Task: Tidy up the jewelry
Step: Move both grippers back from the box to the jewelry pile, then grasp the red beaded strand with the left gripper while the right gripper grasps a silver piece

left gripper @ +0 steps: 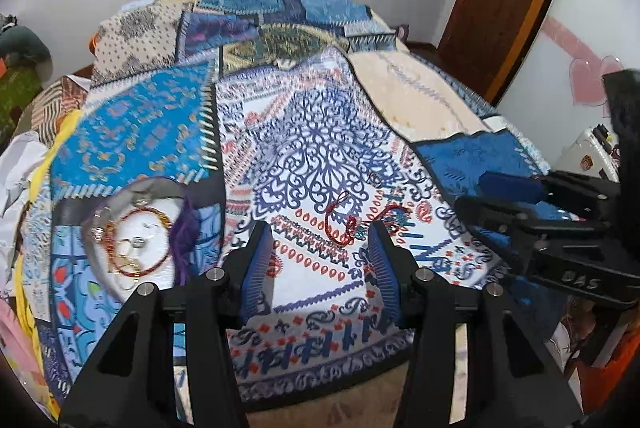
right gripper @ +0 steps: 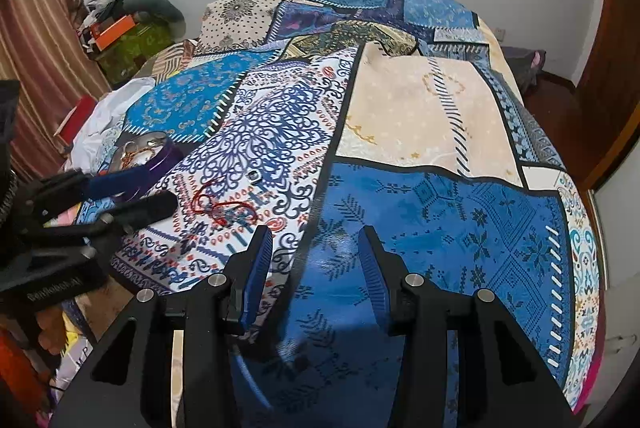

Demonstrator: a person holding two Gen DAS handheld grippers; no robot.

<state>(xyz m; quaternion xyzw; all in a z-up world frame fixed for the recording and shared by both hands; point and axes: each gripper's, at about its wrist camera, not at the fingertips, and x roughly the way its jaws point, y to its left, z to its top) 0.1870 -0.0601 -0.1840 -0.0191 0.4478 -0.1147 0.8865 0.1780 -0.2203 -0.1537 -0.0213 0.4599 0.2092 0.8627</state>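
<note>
A red beaded string (left gripper: 349, 224) lies loose on the patterned bedspread, just ahead of my open left gripper (left gripper: 320, 240); it also shows in the right wrist view (right gripper: 218, 201). A small ring (left gripper: 375, 178) lies a little beyond it, and shows in the right wrist view too (right gripper: 254, 177). A round tray (left gripper: 132, 228) at the left holds red bangles, rings and a purple tassel. My right gripper (right gripper: 316, 248) is open and empty over the blue patch, to the right of the string. It shows from the side in the left wrist view (left gripper: 476, 195).
The bed is covered by a patchwork bedspread (right gripper: 420, 115). White paper or cloth (right gripper: 100, 123) and a red box (right gripper: 74, 119) lie by the tray. Piled clothes (right gripper: 128, 23) stand in the far corner. A wooden door (left gripper: 500, 7) is at the right.
</note>
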